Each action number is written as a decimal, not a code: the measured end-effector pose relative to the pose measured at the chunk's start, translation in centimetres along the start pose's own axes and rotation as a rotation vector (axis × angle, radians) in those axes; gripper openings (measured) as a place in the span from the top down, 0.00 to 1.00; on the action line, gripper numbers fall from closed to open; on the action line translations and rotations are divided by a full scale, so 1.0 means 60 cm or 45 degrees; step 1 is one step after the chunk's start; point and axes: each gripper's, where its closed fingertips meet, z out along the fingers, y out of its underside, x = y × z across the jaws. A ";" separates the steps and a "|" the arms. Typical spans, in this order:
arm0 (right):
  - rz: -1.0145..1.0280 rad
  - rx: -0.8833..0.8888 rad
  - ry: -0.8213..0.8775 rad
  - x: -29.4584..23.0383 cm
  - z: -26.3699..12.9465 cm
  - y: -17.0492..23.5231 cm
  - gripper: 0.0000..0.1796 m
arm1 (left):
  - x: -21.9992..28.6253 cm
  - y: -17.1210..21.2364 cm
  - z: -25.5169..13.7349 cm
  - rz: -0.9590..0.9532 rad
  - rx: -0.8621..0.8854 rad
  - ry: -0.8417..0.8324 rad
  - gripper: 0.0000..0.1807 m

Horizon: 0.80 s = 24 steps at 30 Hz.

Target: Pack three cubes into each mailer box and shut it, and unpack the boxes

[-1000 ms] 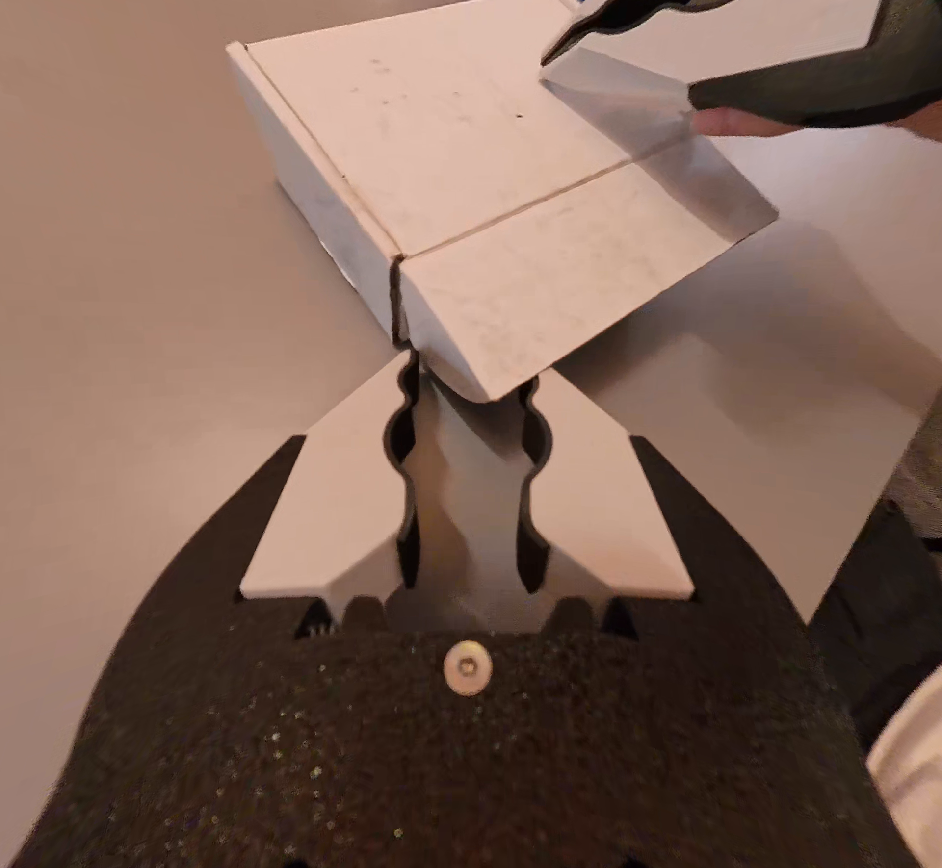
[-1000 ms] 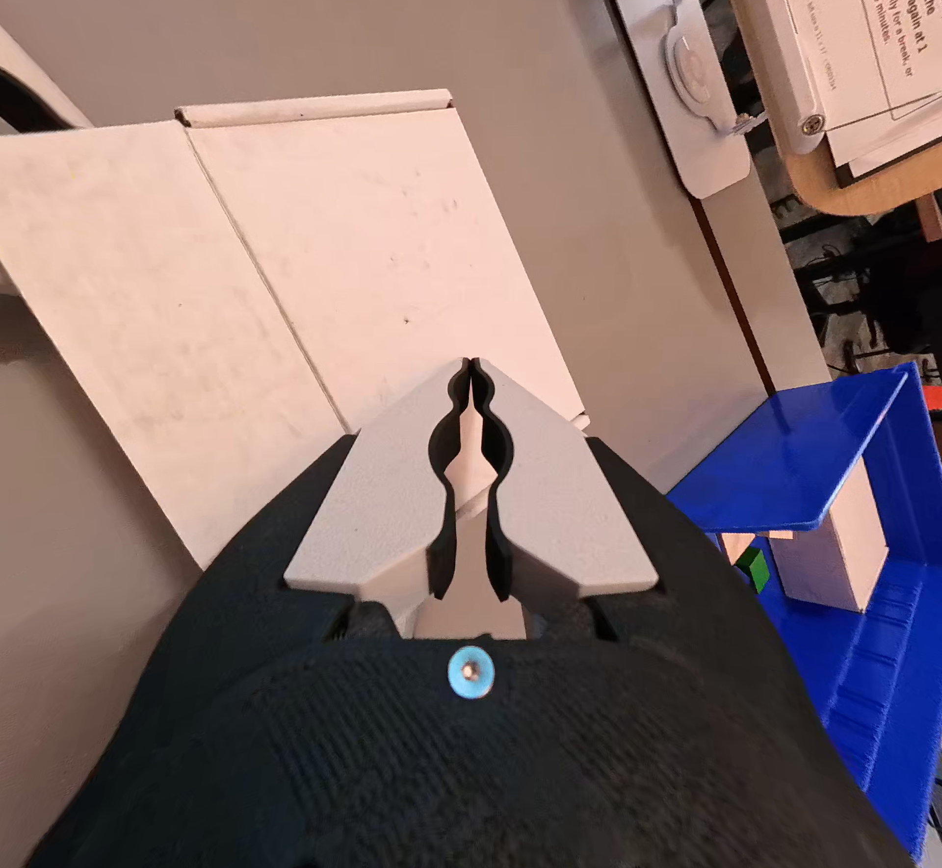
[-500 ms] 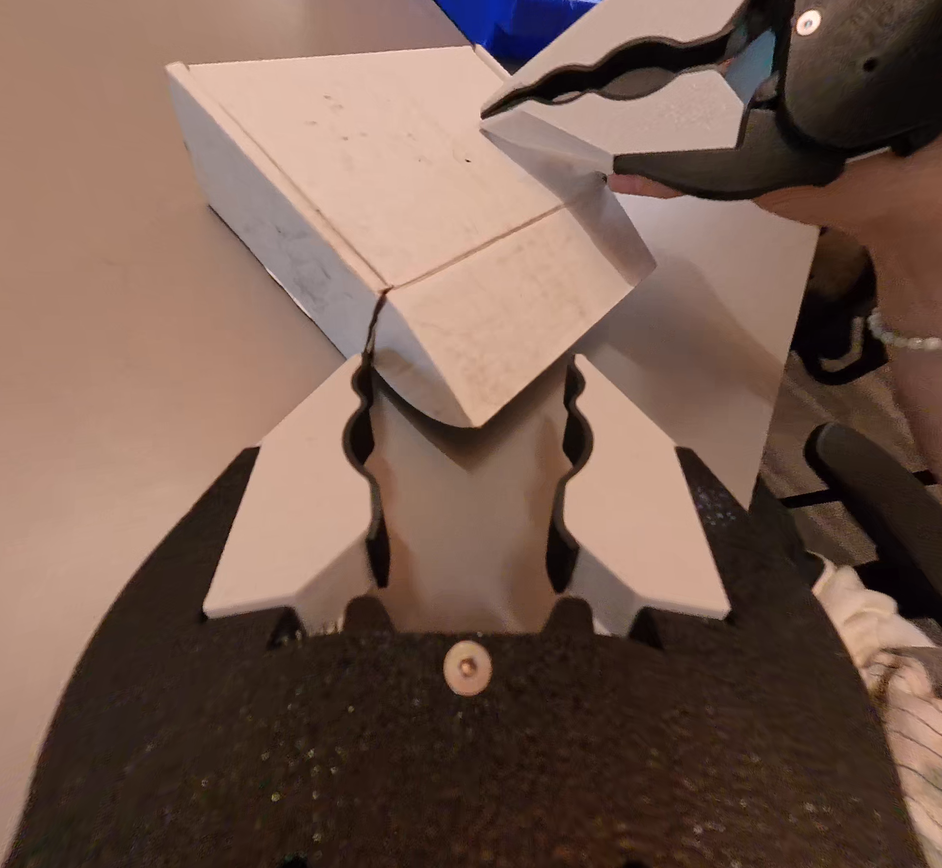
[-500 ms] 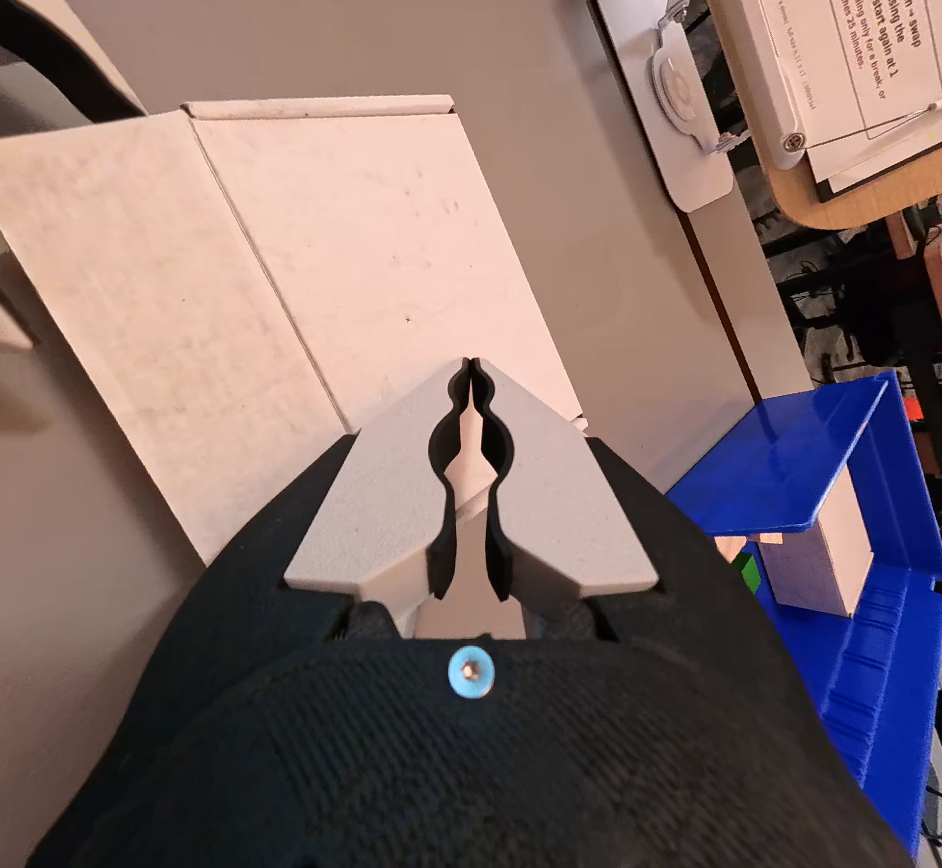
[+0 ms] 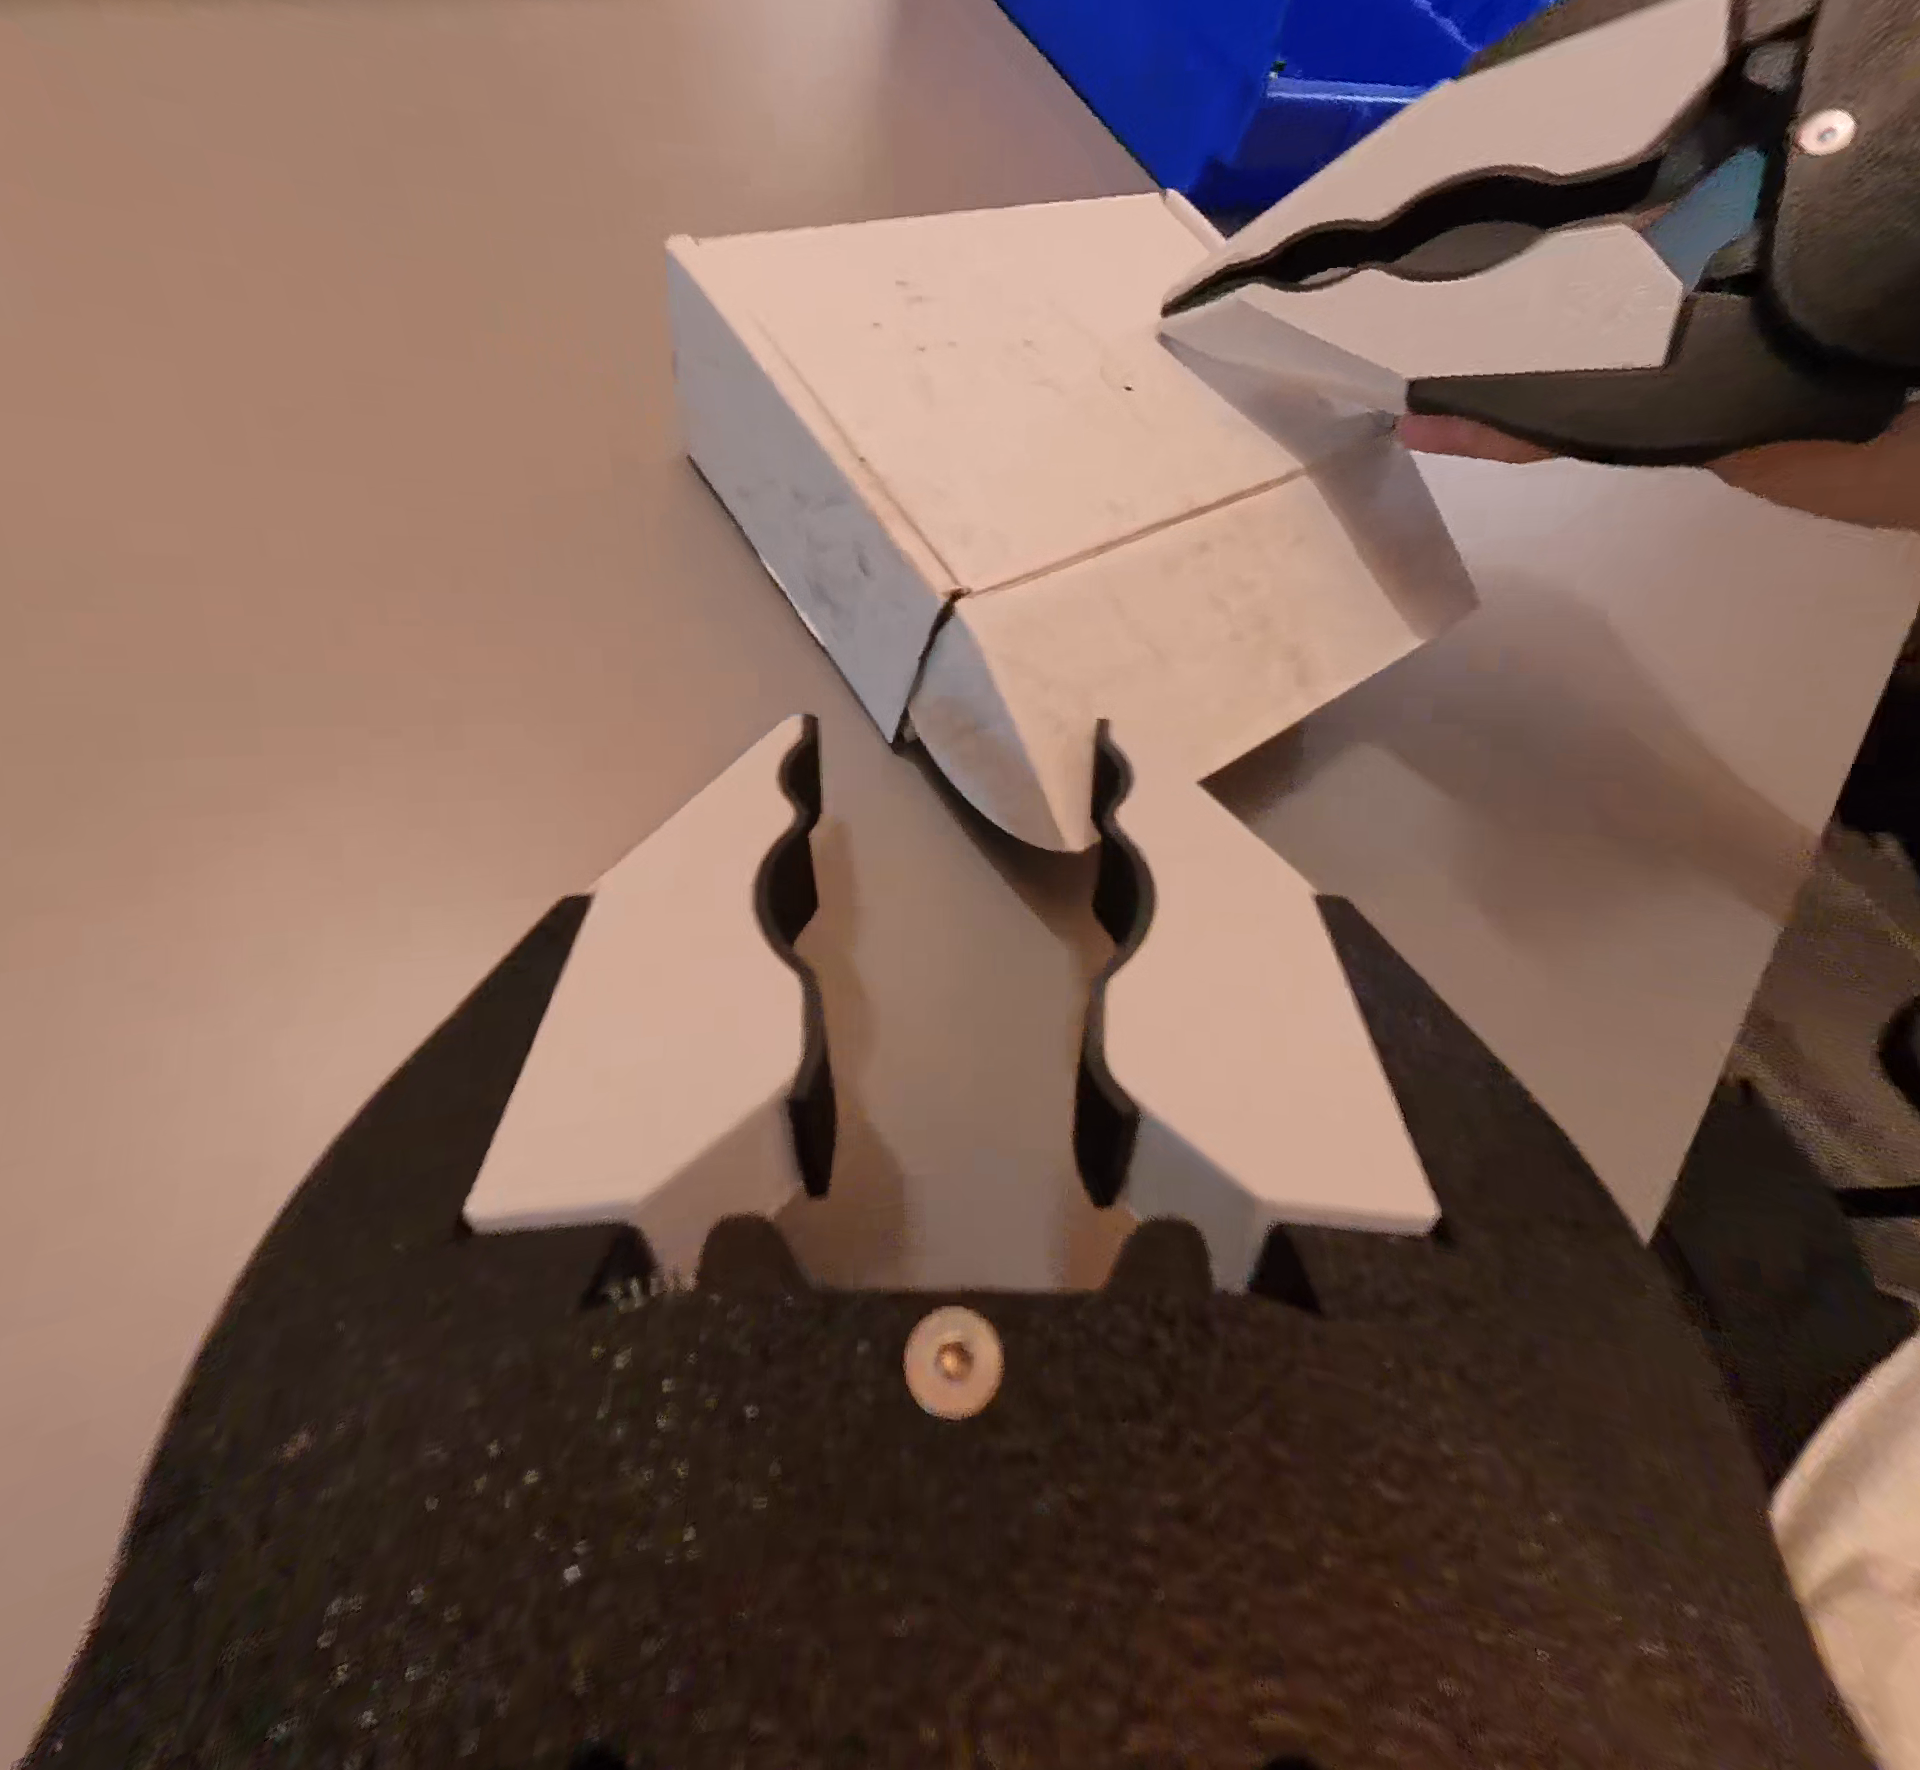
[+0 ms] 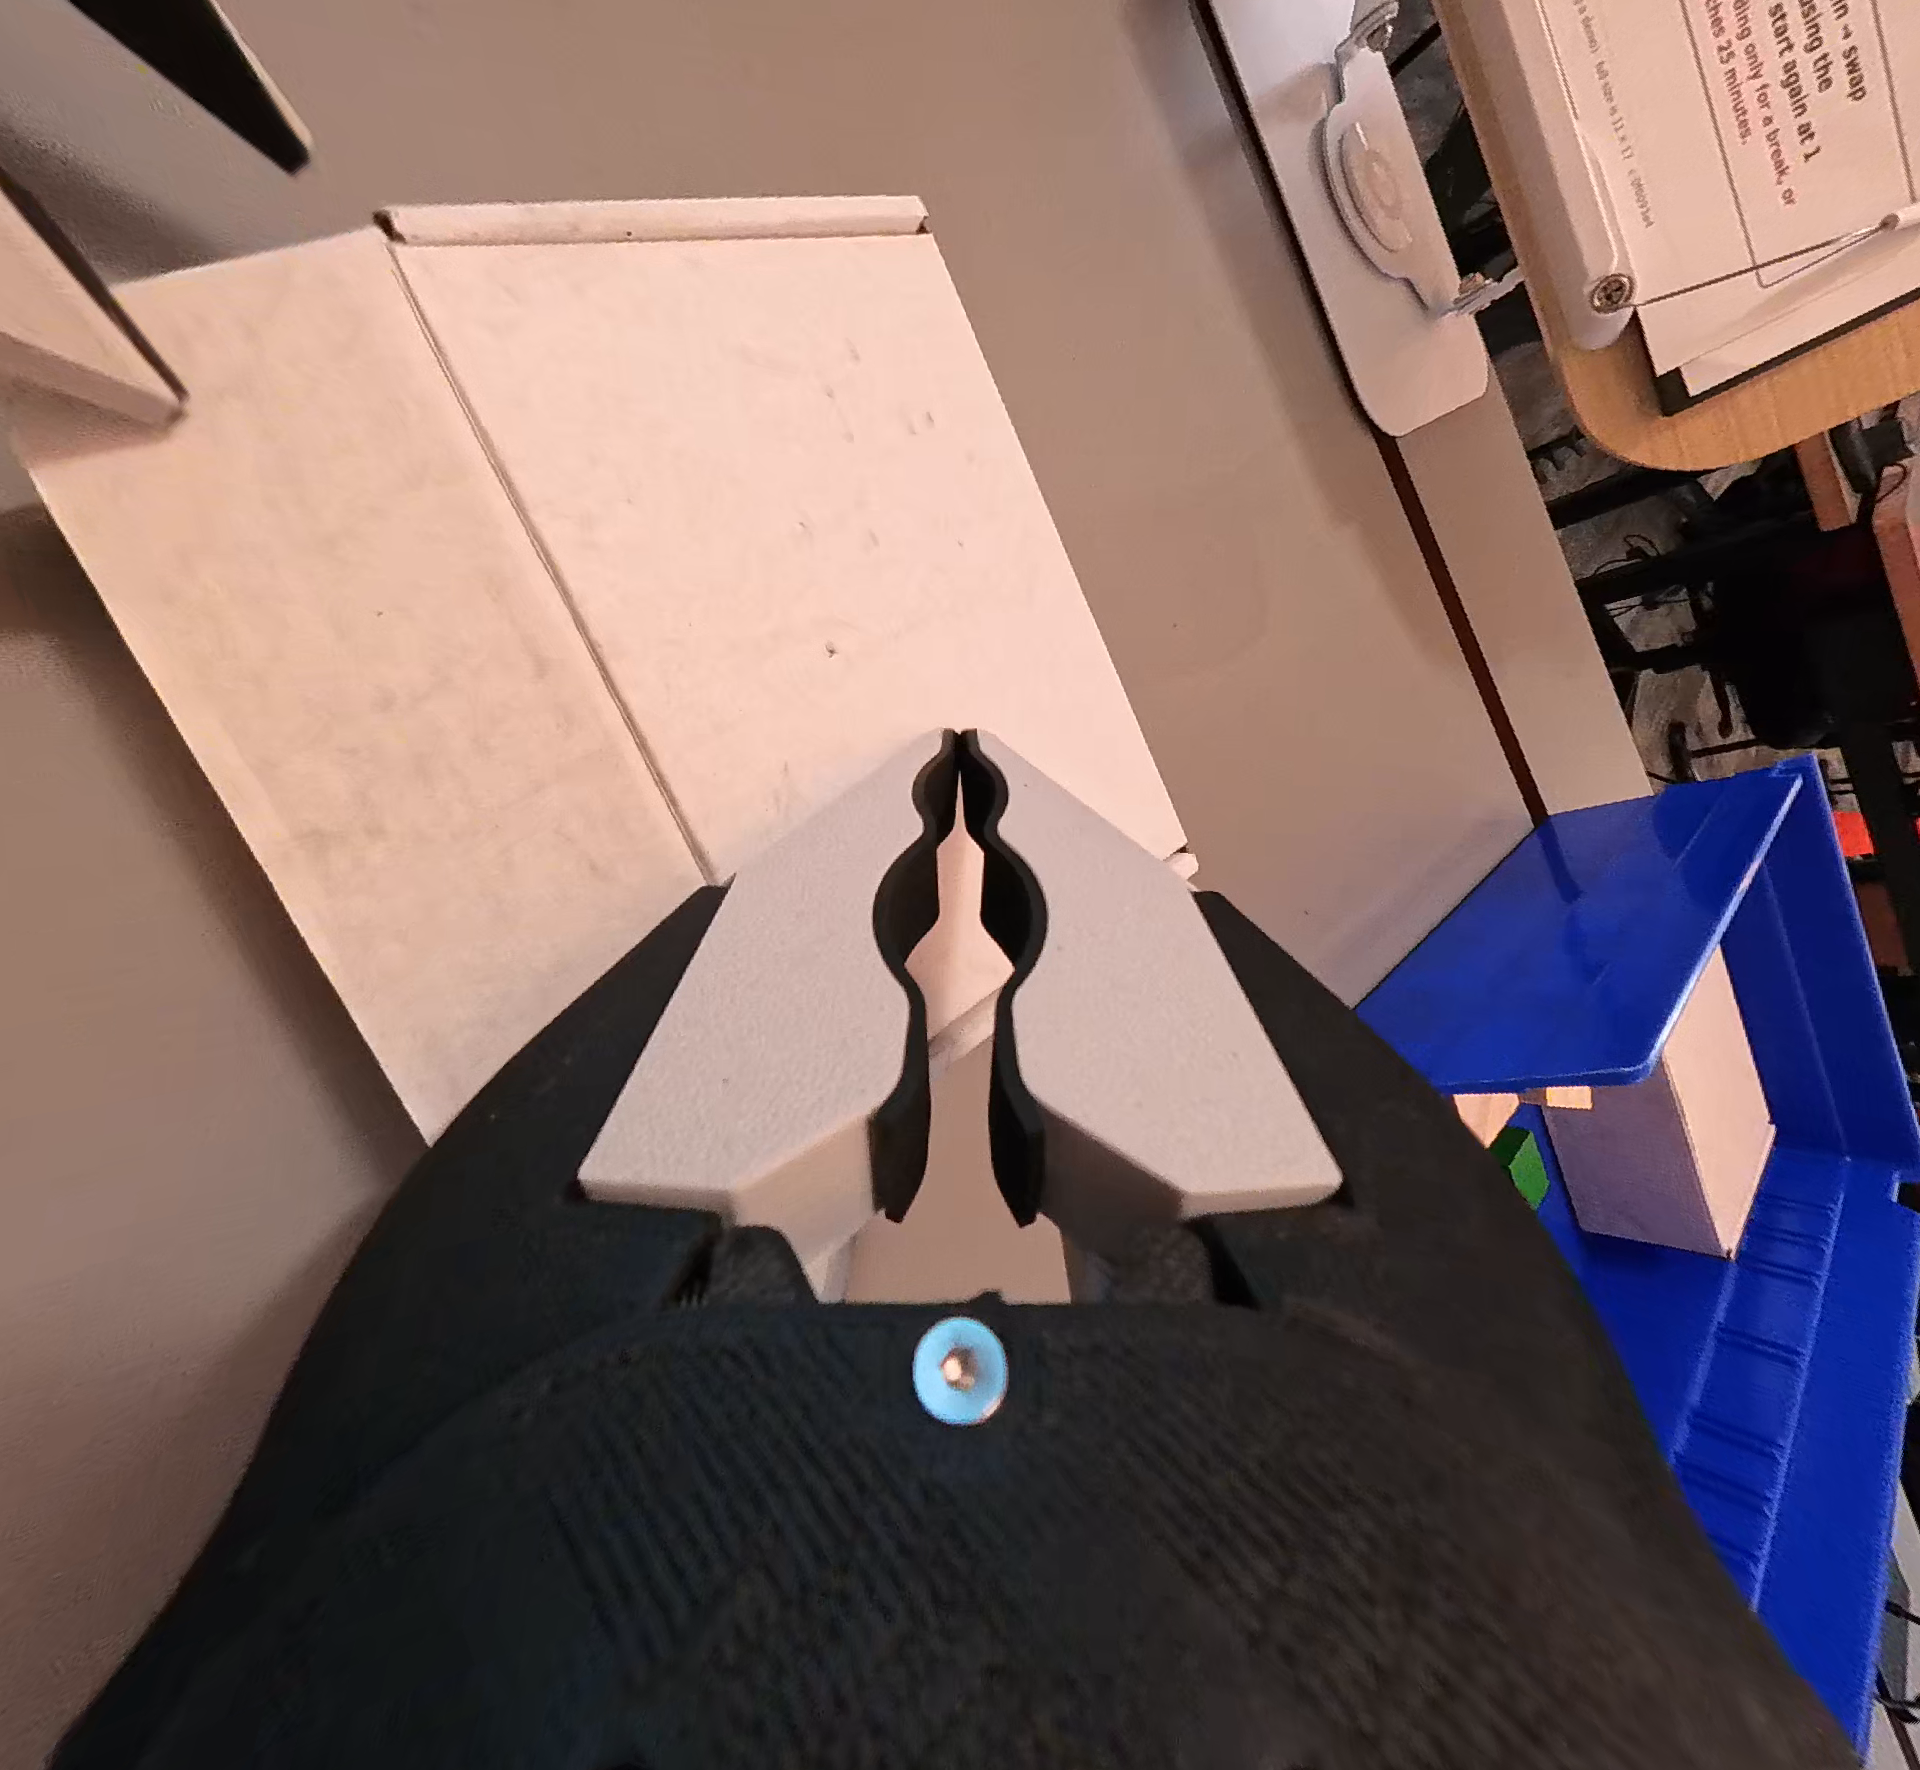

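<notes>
So the left gripper (image 5: 954,754) has its jaws spread wide with nothing between them, just table showing through the gap. Its right fingertip sits right next to the rounded corner of the tuck flap (image 5: 1174,671) on the white mailer box (image 5: 966,390); can't tell if it actually touches.

The right gripper (image 6: 957,735) is pinched closed at the tips, pointing down onto the lid of the mailer box (image 6: 748,515). In the left wrist view the right gripper (image 5: 1179,307) comes in from the right with its tips over the right side of the lid, near the fold line. There's some white card visible in the hollows between its fingers, but whether it's clamping a bit of the box or just pressing on it, I can't tell.

The box itself sits flat on a plain beige table (image 5: 364,370), lid down, with the front flap angled out and downward toward the near edge, not tucked in.

Around it: a blue plastic bin (image 5: 1195,6) just beyond the box on the far right. From the right wrist view the bin (image 6: 1683,1201) holds another white box (image 6: 1652,1159) and a small green cube (image 6: 1525,1172). Further off there's a clipboard with a printed sheet (image 6: 1714,58) and a flat white stand (image 6: 1361,193) at the table's edge.
</notes>
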 end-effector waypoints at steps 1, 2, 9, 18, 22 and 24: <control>0.000 0.001 0.000 0.000 0.000 0.000 1.00 | 0.007 0.000 -0.003 0.037 0.011 0.003 0.80; 0.002 0.001 -0.001 0.000 0.000 0.000 1.00 | 0.016 0.002 -0.004 0.049 0.013 0.026 0.86; 0.014 0.006 -0.012 0.000 0.000 0.001 1.00 | 0.027 0.006 0.004 -0.093 -0.020 0.124 0.87; 0.020 0.002 -0.021 -0.001 0.001 0.002 1.00 | 0.025 0.007 0.007 -0.148 -0.039 0.263 0.87; 0.028 0.004 -0.030 -0.001 0.001 0.002 1.00 | 0.024 0.007 0.007 -0.124 -0.078 0.351 0.88; 0.027 0.004 -0.032 -0.001 0.001 0.002 1.00 | 0.023 0.007 0.006 -0.130 -0.100 0.418 0.89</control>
